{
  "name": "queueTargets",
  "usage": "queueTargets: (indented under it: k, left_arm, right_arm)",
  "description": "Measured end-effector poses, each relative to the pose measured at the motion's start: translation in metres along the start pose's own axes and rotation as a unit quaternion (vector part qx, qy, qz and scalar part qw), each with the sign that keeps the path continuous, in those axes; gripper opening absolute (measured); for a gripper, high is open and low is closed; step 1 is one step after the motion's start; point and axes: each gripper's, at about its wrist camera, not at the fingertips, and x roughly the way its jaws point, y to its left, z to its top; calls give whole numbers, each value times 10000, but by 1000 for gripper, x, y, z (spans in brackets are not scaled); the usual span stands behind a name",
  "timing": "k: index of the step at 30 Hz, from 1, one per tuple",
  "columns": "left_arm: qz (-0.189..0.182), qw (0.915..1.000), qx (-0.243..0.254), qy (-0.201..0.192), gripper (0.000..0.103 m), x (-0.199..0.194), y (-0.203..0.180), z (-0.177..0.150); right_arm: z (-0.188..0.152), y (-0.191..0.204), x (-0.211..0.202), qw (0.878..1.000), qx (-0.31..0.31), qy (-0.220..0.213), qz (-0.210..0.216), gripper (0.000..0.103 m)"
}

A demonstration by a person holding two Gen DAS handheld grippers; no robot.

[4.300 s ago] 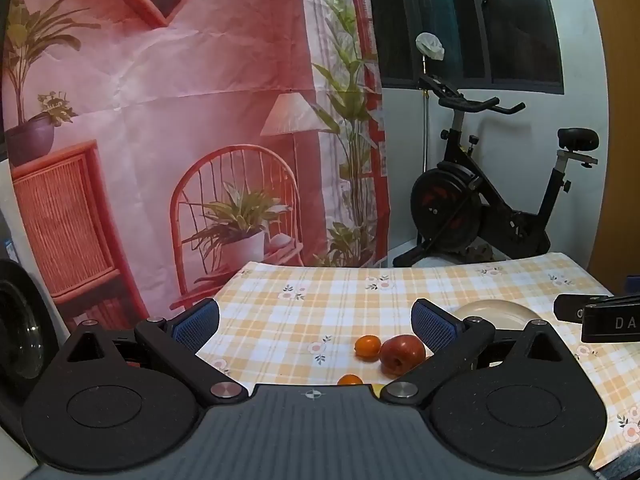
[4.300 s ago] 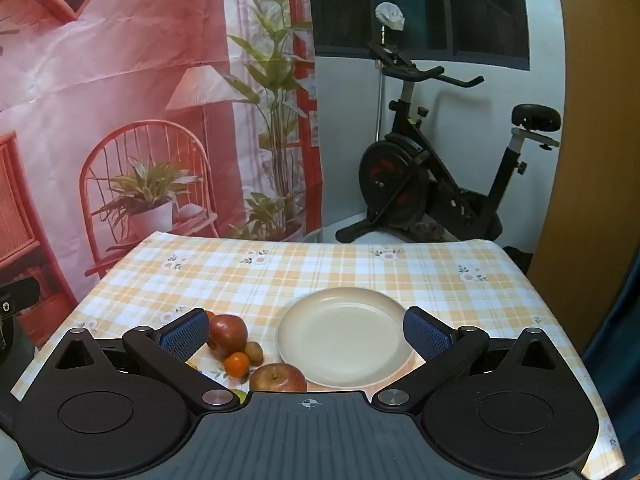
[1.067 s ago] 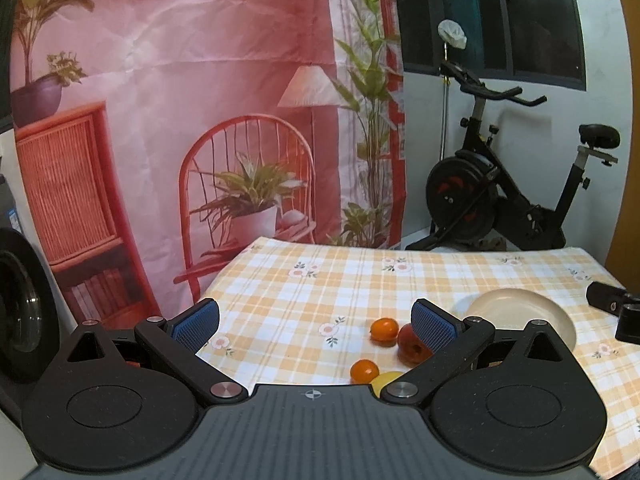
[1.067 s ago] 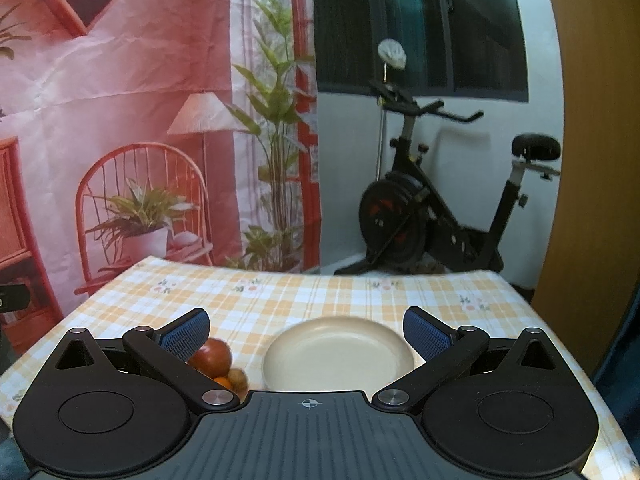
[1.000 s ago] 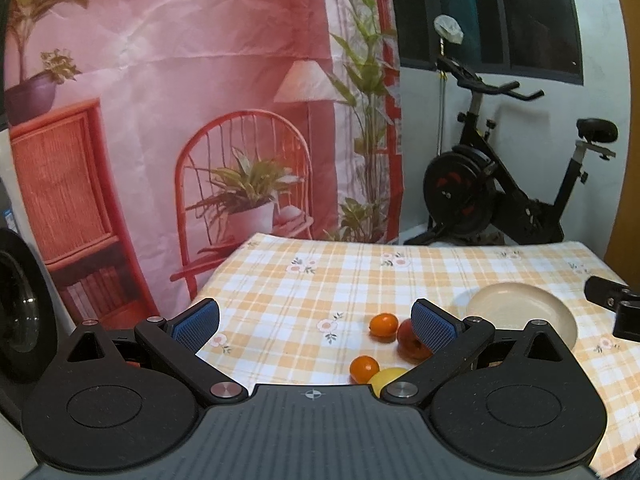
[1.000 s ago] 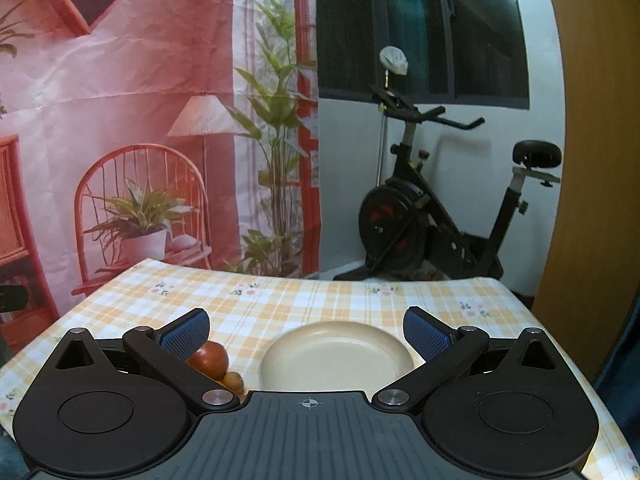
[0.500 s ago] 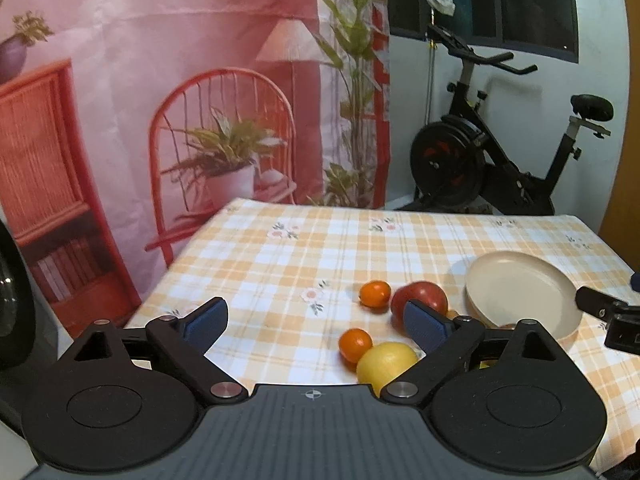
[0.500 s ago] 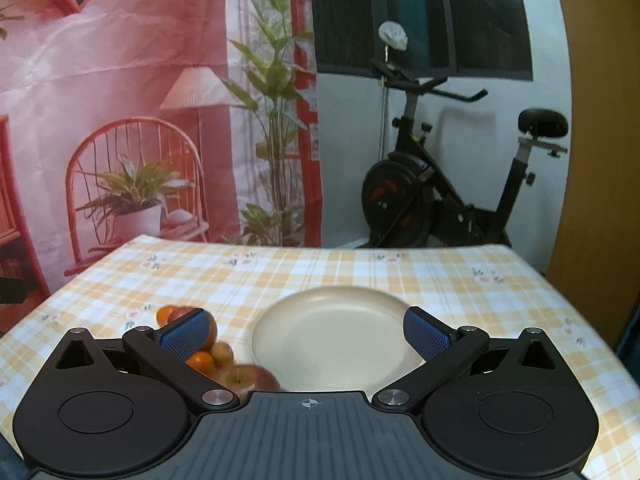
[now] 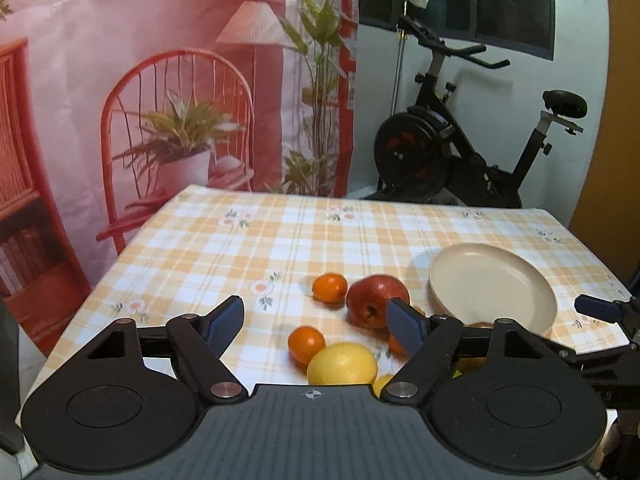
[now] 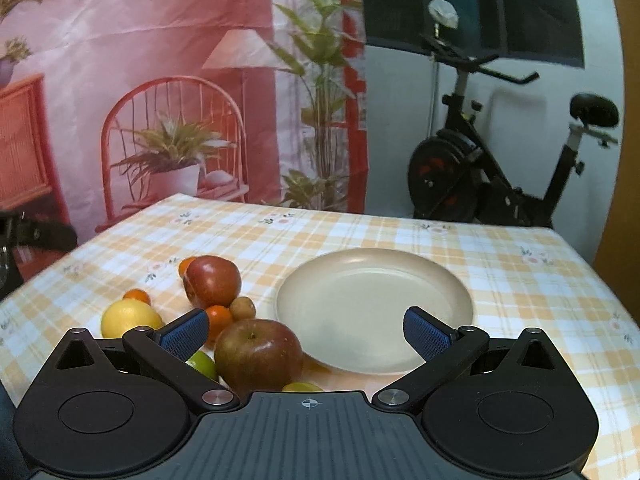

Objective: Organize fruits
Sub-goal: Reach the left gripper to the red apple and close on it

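Nothing done: plate bare, fruits all on cloth beside it; left gripper just been narrowing, empty; right gripper wide, empty

Lemon, 2 oranges, apple beside plate

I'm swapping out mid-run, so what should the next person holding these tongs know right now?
Left tongs: open, nothing held, jaws have just been closing while aimed at the fruit.
Right tongs: open, nothing held, over the near rim of the plate.
Fruit sits on the checked tablecloth left of the plate: two red apples, a lemon, small oranges, a small brown fruit and something green.
Done: nothing; the plate is bare.
Left: all the fruit remains to be organized, probably onto the plate.
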Motion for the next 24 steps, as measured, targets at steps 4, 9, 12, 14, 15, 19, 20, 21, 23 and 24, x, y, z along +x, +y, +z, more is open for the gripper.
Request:
queueTargets:
  k: [4,9,12,14,15,19,20,21,23,24]
  left_arm:
    - [-9,10000,-26,-69,81,7,-5,2]
    - [-45,9999,-109,-41,81,16,-6,4]
    - [-185,9997,-184,23,80,19,-8,4]
    - [-372,9990,-235,73,78,22,-10,4]
    - [-451,9986,-258,127,76,24,-11,4]
    - [-566,9977,-310,201,76,30,-15,3]
    - [-588,9976,-300,216,76,32,-17,3]
    - [-599,9975,-283,239,76,33,-19,3]
    - [-567,9976,-240,312,76,37,-22,2]
    - [-563,9976,-227,344,76,39,-23,2]
  right_arm:
    - [-4,1,8,9996,-254,89,-73,102]
    - [-8,-2,13,9993,-345,125,-55,101]
    - [-9,-5,16,9990,-418,165,-75,101]
    - [-11,-7,18,9990,-363,239,40,101]
    - [-11,-8,19,9989,-355,272,105,101]
    - [-12,-9,20,9986,-308,310,299,101]
    - [-12,-10,20,9986,-286,308,318,101]
    - [-12,-11,20,9986,-258,316,336,101]
    - [-12,-13,22,9984,-175,355,395,101]
    - [-13,-14,22,9984,-131,361,423,101]
